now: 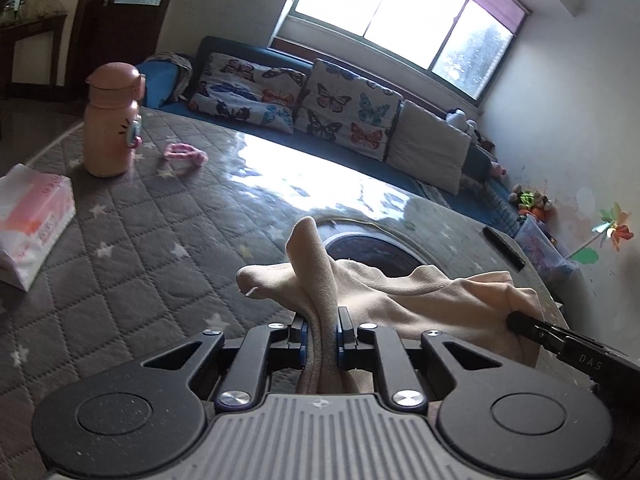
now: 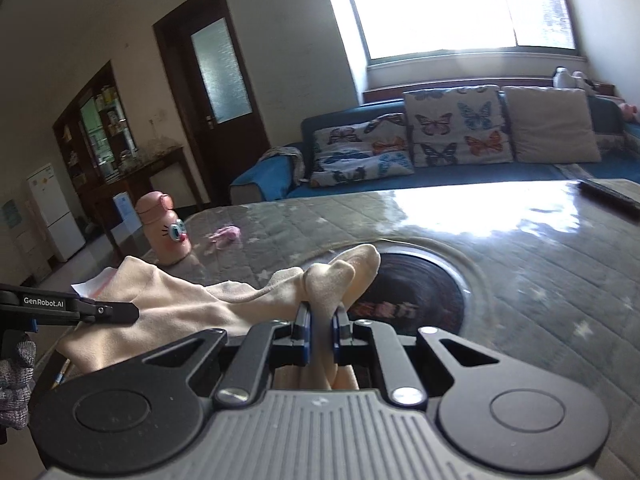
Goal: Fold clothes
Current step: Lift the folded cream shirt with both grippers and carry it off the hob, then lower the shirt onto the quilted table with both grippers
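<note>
Cream fleece garment (image 1: 420,292) bunched, seemingly soft, pinched by both tools.

left gripper (image 1: 322,338): jaws pinched on cloth (image 1: 420,300), near left | right gripper (image 2: 320,336): jaws pinched on cloth, near right

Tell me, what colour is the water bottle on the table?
Pink water bottle, clearest in the left wrist view.
</note>
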A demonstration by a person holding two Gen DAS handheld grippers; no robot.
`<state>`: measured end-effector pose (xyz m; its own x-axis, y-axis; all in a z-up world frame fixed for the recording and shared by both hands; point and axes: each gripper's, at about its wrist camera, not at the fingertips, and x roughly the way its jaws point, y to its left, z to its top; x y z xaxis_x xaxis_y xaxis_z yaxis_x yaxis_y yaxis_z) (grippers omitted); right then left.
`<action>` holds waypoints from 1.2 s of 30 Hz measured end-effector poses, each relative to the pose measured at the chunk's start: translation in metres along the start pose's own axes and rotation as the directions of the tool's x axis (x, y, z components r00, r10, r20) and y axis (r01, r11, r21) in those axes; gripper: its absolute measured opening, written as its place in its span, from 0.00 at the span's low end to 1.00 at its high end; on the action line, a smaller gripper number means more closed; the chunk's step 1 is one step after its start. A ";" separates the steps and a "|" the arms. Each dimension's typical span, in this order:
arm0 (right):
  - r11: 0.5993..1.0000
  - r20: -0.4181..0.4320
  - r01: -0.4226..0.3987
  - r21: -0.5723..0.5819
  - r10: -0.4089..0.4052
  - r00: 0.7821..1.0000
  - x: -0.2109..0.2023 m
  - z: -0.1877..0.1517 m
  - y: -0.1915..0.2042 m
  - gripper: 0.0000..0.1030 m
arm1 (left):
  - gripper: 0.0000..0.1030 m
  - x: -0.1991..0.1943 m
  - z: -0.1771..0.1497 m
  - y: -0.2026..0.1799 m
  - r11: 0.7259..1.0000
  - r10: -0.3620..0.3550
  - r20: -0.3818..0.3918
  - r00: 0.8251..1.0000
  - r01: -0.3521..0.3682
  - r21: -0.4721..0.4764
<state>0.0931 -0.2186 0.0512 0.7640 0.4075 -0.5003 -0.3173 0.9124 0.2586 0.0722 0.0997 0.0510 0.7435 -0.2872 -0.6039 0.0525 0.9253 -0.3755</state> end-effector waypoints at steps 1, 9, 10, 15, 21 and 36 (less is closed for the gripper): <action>1.000 -0.002 -0.008 -0.005 0.008 1.000 0.005 0.002 0.003 0.09 | 0.14 -0.001 0.003 0.006 1.000 0.012 0.005 1.000 -0.012 -0.010; 0.991 -0.051 -0.119 -0.057 0.116 0.992 0.069 0.025 0.044 0.09 | 0.14 -0.004 0.024 0.060 0.988 0.123 0.037 0.992 -0.119 -0.101; 0.989 -0.058 -0.131 -0.064 0.128 0.990 0.076 0.027 0.049 0.09 | 0.14 -0.005 0.026 0.066 0.985 0.139 0.042 0.989 -0.133 -0.108; 0.979 -0.089 -0.186 -0.088 0.178 0.980 0.110 0.032 0.068 0.08 | 0.14 -0.006 0.033 0.093 0.968 0.218 0.054 0.975 -0.208 -0.142; 0.970 -0.140 -0.222 -0.100 0.207 0.968 0.148 0.029 0.085 0.09 | 0.14 0.004 0.030 0.118 0.945 0.286 0.026 0.958 -0.277 -0.177; 0.978 -0.235 -0.145 -0.150 0.107 0.966 0.190 0.011 0.082 0.16 | 0.31 0.012 0.015 0.139 0.924 0.352 -0.025 0.936 -0.352 -0.152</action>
<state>0.2187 -0.0663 -0.0138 0.5720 0.5001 -0.6502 -0.5051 0.8393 0.2012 0.0977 0.2282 0.0022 0.6972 0.0511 -0.7150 -0.3147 0.9180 -0.2412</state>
